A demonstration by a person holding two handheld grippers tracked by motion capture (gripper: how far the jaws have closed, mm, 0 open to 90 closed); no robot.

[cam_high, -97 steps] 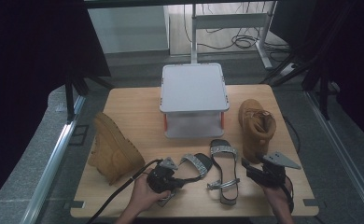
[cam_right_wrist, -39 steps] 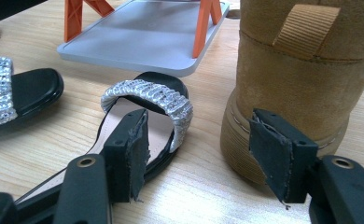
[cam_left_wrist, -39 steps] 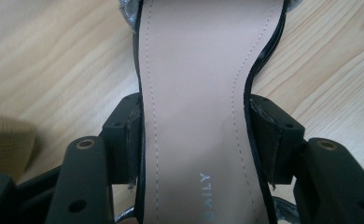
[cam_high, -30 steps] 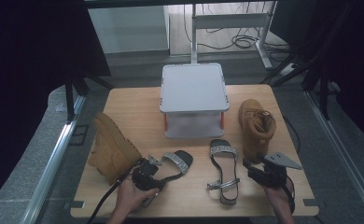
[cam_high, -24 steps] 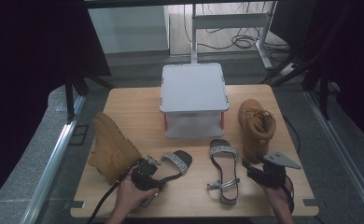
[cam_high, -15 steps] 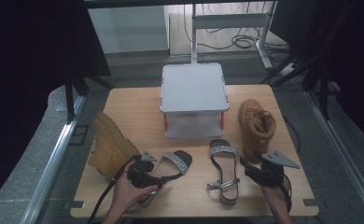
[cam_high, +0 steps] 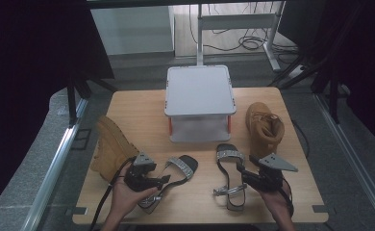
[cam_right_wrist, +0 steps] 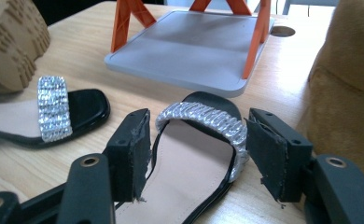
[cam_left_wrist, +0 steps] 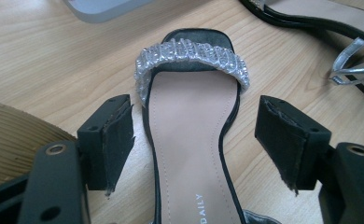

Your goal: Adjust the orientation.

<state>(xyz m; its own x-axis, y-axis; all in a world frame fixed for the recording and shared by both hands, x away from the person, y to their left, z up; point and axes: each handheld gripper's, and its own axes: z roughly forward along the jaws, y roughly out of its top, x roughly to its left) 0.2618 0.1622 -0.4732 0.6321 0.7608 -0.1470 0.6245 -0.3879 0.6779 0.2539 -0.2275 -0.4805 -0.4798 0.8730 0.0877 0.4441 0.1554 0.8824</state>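
Nearest the person, the left gripper (cam_high: 162, 181) sits with its jaws spread wide to either side of the left sandal (cam_high: 178, 174), gripping nothing; in the left gripper view the pads stand clear of the sole's edges, with the sandal (cam_left_wrist: 192, 135) running up between them. The right gripper (cam_high: 244, 178) is likewise spread open astride the right sandal (cam_high: 229, 180), its pads flanking the glittery strap (cam_right_wrist: 203, 122) and possibly just brushing it, though contact is hard to judge. Both sandals lie flat on the table (cam_high: 142, 108) near its front edge, toes pointing away, well apart from each other. They look light and thin: the flat sole should be fairly stiff edge to edge, while the beaded strap and the thin ankle strap with its buckle (cam_high: 220, 191) are floppy and would slip or dangle. A pinch across the sole's two edges, just behind the toe strap, seems the soundest hold; the beads may be slick. The heel ends are cut off below both gripper views, and the left sandal's heel is hidden under the hand in the high view. Farther out, a tan boot (cam_high: 111, 149) lies on its side at left, another boot (cam_high: 264, 127) stands at right, and a grey stand (cam_high: 199, 90) on orange legs sits at the middle.
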